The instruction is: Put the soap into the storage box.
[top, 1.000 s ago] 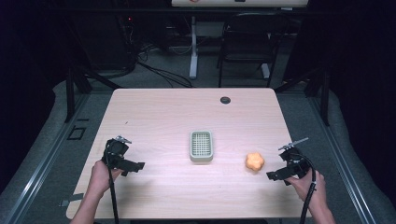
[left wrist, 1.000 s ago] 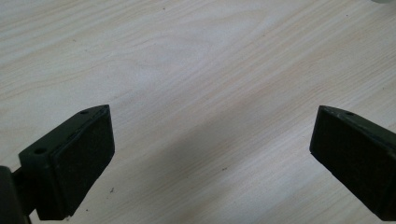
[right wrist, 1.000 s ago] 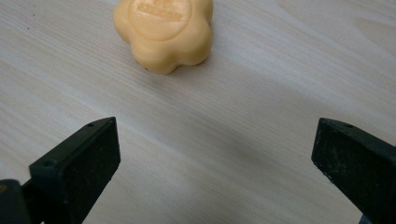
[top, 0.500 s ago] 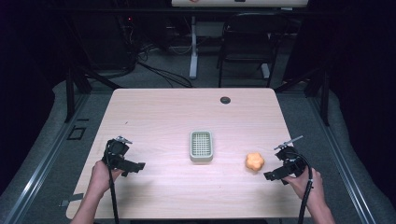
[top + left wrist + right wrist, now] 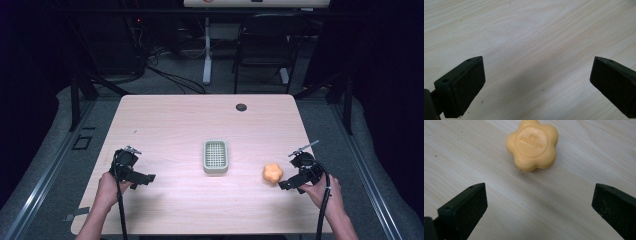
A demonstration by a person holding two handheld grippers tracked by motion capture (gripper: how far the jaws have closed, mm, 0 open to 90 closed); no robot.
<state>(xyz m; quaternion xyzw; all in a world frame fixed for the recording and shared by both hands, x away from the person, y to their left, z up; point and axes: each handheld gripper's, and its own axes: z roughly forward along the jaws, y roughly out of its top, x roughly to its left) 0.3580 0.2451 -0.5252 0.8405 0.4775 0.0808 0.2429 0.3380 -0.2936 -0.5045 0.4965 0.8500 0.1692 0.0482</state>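
Near the tabletop (image 5: pixel 165 125)'s right edge, the right tongs (image 5: pixel 286 185), spread wide, have edged closer to the orange flower-shaped soap (image 5: pixel 532 144), likely for pickup; left tongs (image 5: pixel 148 177) wait spread, empty.

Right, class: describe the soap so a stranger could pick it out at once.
On the wooden table, look right of the grey tray in the middle. The soap lies there, just ahead of the open right gripper. It is the one orange, flower-shaped thing.
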